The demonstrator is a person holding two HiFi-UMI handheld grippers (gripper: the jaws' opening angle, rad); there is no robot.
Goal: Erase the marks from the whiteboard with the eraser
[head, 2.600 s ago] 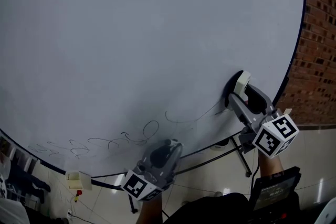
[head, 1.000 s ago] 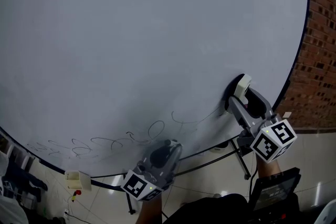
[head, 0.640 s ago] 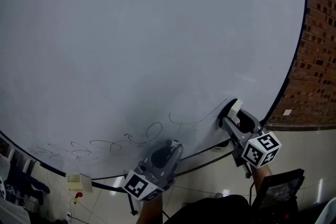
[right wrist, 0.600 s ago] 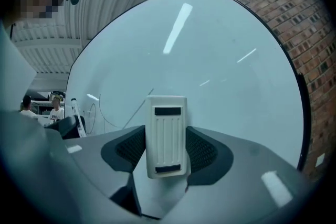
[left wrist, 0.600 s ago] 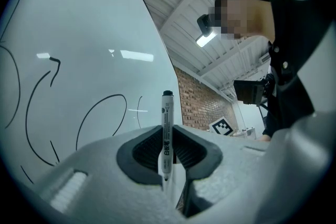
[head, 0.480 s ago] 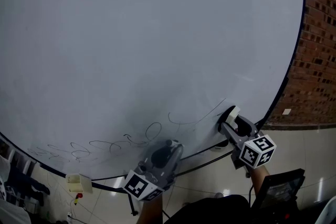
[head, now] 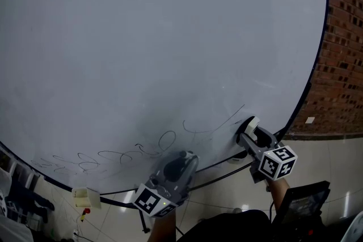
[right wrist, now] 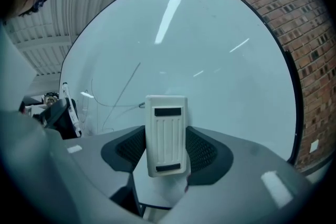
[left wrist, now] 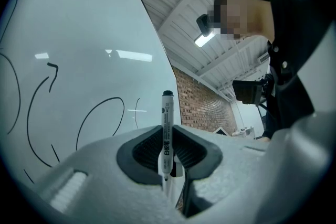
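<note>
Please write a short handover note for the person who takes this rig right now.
Left gripper: shut on a marker, near the lower edge of the whiteboard.
Right gripper: shut on the eraser, at the board's lower right.
Done: eraser is in hand, by the right end of the marks.
Left: wipe the marks along the lower edge, working leftwards.

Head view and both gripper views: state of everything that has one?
whiteboard: upper area clean, scribbles along the lower edge
marks: not erased
eraser: clamped upright between the jaws, by the marks' right end
marker: clamped upright between the jaws
right gripper: shut on the eraser
left gripper: shut on the marker
</note>
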